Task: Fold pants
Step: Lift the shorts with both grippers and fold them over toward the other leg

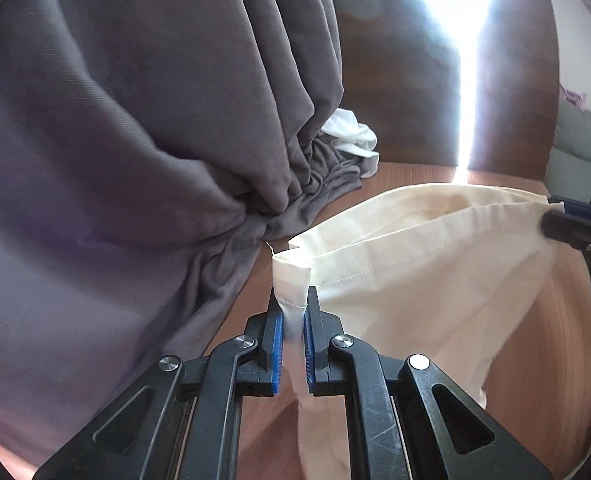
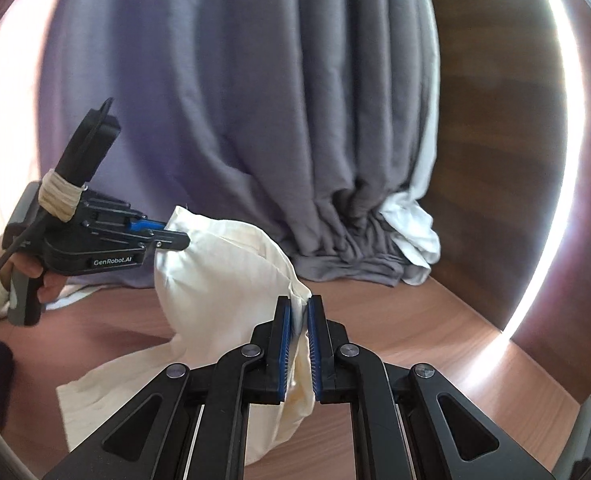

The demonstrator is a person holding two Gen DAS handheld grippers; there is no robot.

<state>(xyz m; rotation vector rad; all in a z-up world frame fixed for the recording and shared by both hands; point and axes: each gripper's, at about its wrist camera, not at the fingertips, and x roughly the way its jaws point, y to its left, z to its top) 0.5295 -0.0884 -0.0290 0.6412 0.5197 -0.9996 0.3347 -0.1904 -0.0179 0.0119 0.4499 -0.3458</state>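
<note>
Cream pants [image 1: 415,264] hang lifted above the wooden table, with their hemmed edge stretched between both grippers. My left gripper [image 1: 294,300] is shut on one corner of that edge. It also shows in the right wrist view [image 2: 175,236], pinching the cloth at the left. My right gripper [image 2: 300,308] is shut on the other corner of the pants [image 2: 223,280]. It shows at the right edge of the left wrist view [image 1: 555,224]. The lower part of the pants trails onto the table.
A grey curtain [image 2: 275,120] hangs behind and bunches on the wooden table [image 2: 435,332]. A white cloth [image 2: 415,224] lies beside it. A strip of glare [image 1: 467,80] runs down the dark wood wall. A grey sofa [image 1: 579,148] is at the far right.
</note>
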